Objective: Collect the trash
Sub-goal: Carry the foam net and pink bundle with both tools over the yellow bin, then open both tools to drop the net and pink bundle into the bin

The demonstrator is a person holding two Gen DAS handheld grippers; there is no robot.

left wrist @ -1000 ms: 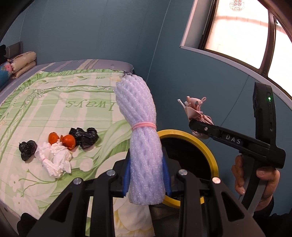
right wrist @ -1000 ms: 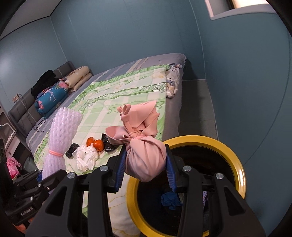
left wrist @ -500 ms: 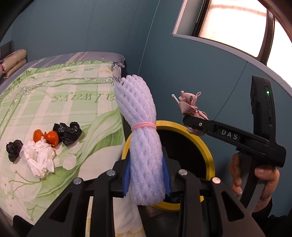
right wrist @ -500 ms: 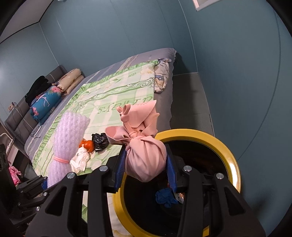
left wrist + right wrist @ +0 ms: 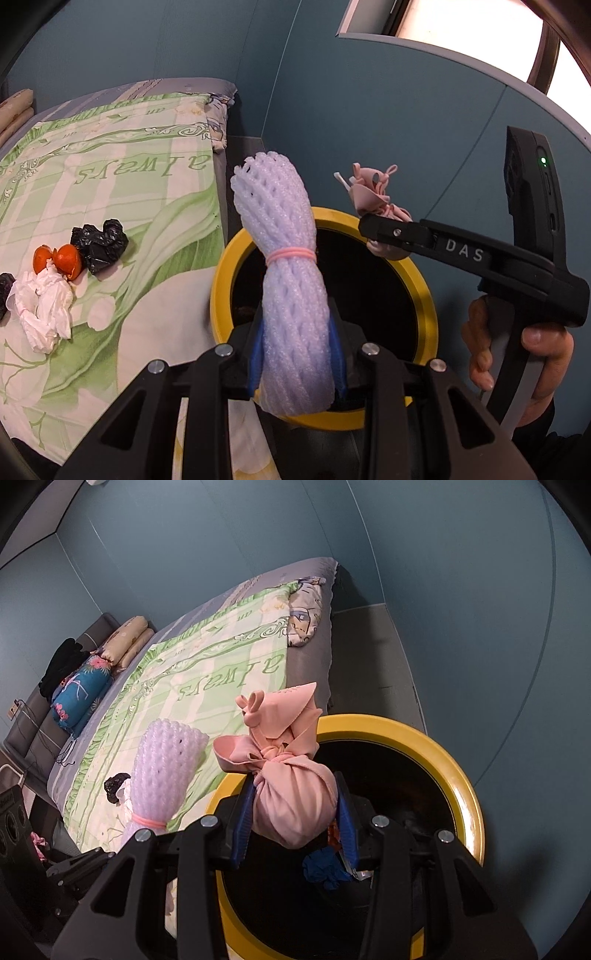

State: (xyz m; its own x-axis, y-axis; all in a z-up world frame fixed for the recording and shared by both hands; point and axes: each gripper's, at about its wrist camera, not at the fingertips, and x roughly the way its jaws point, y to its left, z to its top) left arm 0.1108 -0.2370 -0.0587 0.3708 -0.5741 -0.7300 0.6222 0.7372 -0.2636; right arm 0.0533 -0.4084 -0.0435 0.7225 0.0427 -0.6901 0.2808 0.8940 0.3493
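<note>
My left gripper is shut on a bundle of white foam netting bound with a pink rubber band, held upright over the near rim of a yellow-rimmed black bin. My right gripper is shut on a knotted pink bag, which hangs over the left part of the same bin. In the left wrist view the right gripper reaches in from the right with the pink bag above the bin's far rim. The foam netting shows at the left of the right wrist view.
On the green floral bedspread lie orange peel, a crumpled black bag, white tissue and another black scrap. Blue trash sits inside the bin. Pillows lie at the bed's head. Blue walls stand close behind the bin.
Both grippers have sunk and moved over the bin, each still holding its load. The bin now fills more of both views and the bed trash has slid left.
</note>
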